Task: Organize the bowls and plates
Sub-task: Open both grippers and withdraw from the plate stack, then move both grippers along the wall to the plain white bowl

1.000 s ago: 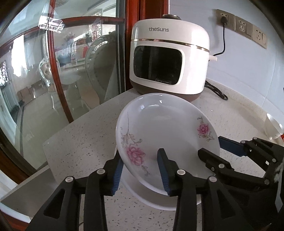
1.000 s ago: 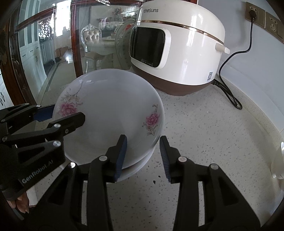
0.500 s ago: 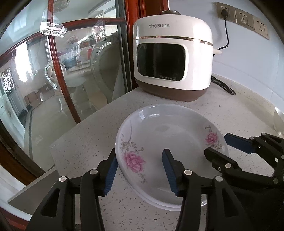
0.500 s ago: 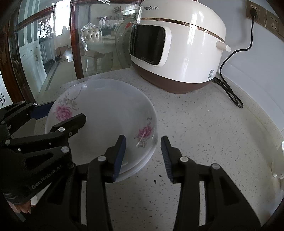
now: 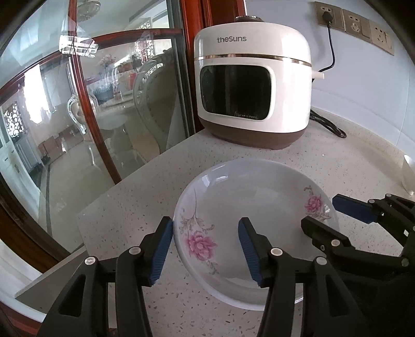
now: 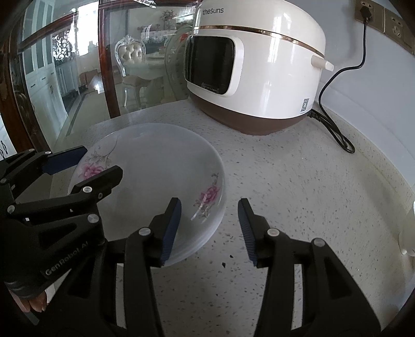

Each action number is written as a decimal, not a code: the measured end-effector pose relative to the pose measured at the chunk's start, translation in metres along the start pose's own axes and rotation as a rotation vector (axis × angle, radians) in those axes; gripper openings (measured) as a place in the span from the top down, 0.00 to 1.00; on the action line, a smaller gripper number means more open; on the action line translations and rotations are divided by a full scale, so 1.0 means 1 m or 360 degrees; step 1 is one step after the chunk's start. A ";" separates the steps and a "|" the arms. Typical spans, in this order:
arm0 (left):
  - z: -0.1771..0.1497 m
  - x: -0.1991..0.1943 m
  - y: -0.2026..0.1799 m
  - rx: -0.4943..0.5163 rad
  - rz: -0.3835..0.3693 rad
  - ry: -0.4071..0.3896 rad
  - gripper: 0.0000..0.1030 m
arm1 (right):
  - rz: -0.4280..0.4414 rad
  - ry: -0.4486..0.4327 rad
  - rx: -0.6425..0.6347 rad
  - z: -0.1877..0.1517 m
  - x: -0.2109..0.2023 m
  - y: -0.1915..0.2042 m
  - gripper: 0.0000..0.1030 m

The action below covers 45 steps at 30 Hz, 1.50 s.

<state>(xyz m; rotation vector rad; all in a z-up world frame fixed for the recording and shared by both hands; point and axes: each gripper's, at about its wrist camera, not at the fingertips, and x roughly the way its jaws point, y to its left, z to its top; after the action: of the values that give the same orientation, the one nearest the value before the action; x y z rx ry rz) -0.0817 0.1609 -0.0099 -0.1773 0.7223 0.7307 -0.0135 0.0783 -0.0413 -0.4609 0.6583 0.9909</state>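
Flowered plate (image 5: 255,220) now flat on stack, left gripper (image 5: 205,250) and right gripper (image 6: 210,228) spread, released.

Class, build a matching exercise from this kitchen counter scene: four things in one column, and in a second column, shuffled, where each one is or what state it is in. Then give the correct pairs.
Column one
1. floral plate
2. rice cooker
3. black plug
4. left gripper

Column two
A. pushed into a wall socket
B. open, its fingers either side of the plate's near rim
C. lying flat on top of another plate on the speckled counter
D. standing at the back of the counter beside the glass partition

Pairs: 1-C, 2-D, 3-A, 4-B
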 end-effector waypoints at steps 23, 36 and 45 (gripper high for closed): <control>0.021 -0.019 -0.025 0.0025 -0.0005 -0.0188 0.47 | -0.0155 -0.0245 0.0226 0.003 -0.035 -0.026 0.48; 0.030 -0.032 -0.052 0.0094 -0.0025 -0.0286 0.47 | -0.0253 -0.0326 0.0448 0.003 -0.054 -0.060 0.46; 0.046 -0.040 -0.086 0.0167 -0.0089 -0.0361 0.47 | -0.0325 -0.0391 0.0664 -0.002 -0.071 -0.099 0.44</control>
<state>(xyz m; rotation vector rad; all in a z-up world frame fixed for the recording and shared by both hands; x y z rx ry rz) -0.0205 0.0926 0.0426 -0.0183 0.5354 0.6457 0.0455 -0.0139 0.0124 -0.0353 0.5640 0.6783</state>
